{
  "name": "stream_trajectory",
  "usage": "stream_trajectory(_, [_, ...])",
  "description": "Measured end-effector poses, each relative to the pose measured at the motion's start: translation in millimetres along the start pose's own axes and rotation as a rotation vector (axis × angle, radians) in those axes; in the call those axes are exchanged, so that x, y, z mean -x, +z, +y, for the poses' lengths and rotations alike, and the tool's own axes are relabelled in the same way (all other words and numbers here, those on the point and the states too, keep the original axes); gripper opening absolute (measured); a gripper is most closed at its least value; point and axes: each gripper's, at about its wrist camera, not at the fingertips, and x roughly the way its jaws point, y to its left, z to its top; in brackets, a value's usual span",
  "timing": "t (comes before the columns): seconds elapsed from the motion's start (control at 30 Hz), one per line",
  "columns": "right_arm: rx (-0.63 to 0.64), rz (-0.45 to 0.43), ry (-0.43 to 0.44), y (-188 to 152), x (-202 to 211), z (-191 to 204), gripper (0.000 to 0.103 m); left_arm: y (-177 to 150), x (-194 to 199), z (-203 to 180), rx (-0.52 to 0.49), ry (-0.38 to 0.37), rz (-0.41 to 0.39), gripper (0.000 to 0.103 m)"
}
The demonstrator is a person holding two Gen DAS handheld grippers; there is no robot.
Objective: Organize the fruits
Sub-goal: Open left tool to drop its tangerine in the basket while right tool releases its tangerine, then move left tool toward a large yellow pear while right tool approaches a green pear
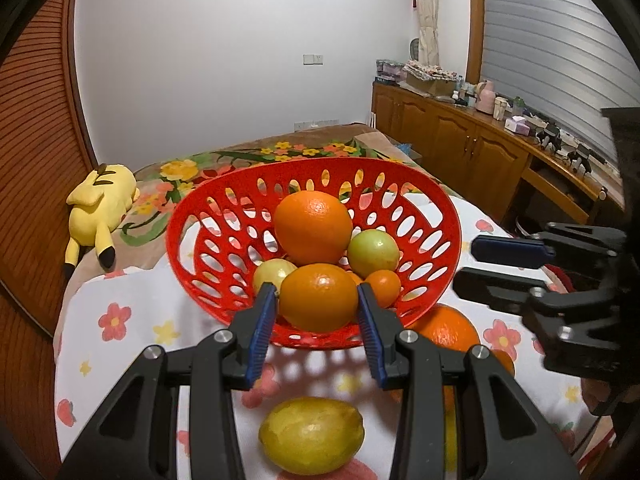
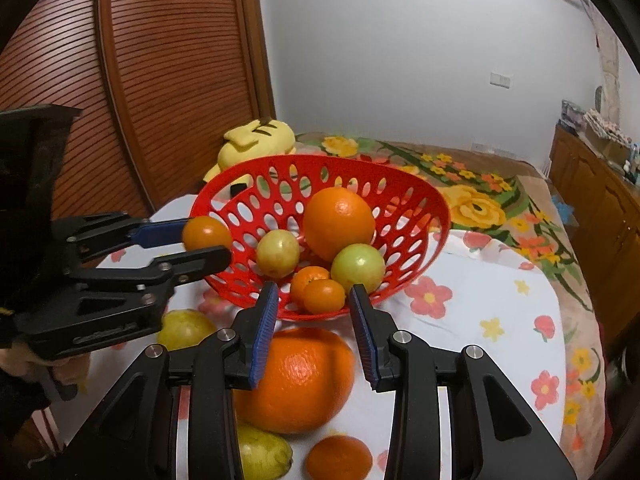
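My left gripper (image 1: 317, 298) is shut on a small orange (image 1: 319, 297) and holds it at the near rim of the red perforated basket (image 1: 436, 216); the same orange (image 2: 207, 233) shows between its fingers in the right wrist view. The basket (image 2: 416, 216) holds a big orange (image 2: 338, 222), two green-yellow fruits (image 2: 358, 266) and small oranges (image 2: 324, 295). My right gripper (image 2: 313, 304) is open and empty, above a large orange (image 2: 298, 380) on the floral cloth. A yellow fruit (image 1: 311, 435) lies below my left gripper.
A yellow plush toy (image 1: 100, 208) lies behind the basket at the left. Another small orange (image 2: 340, 458) and a yellow-green fruit (image 2: 262, 454) lie on the cloth near me. A wooden sideboard (image 1: 460, 136) with clutter runs along the right.
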Motion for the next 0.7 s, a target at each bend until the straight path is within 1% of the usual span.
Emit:
stream_trajectory(0.23, [0.006, -0.008, -0.003, -4.9, 10.3, -2.1, 0.037, 0.6, -11.2, -5.7, 0.003, -0.004, 0.026, 0.04])
stream_trajectory(0.3, [0.012, -0.008, -0.007, -7.2, 11.7, -1.7, 0.037, 0.4, -11.5, -6.5, 0.002, -0.005, 0.025, 0.042])
stream_trajectory(0.37, [0.014, -0.008, -0.009, -9.0, 12.4, -1.5, 0.037, 0.6, -9.0, -6.3, 0.004, -0.005, 0.019, 0.044])
stream_trajectory(0.5, [0.005, -0.005, 0.0, -14.6, 15.4, -2.9, 0.037, -1.1, -1.6, -3.8, 0.007, -0.009, 0.015, 0.045])
stream_trajectory(0.7, [-0.012, -0.014, 0.022, -33.6, 33.5, -5.7, 0.039, -18.9, 21.3, 1.7, 0.024, -0.033, -0.007, 0.047])
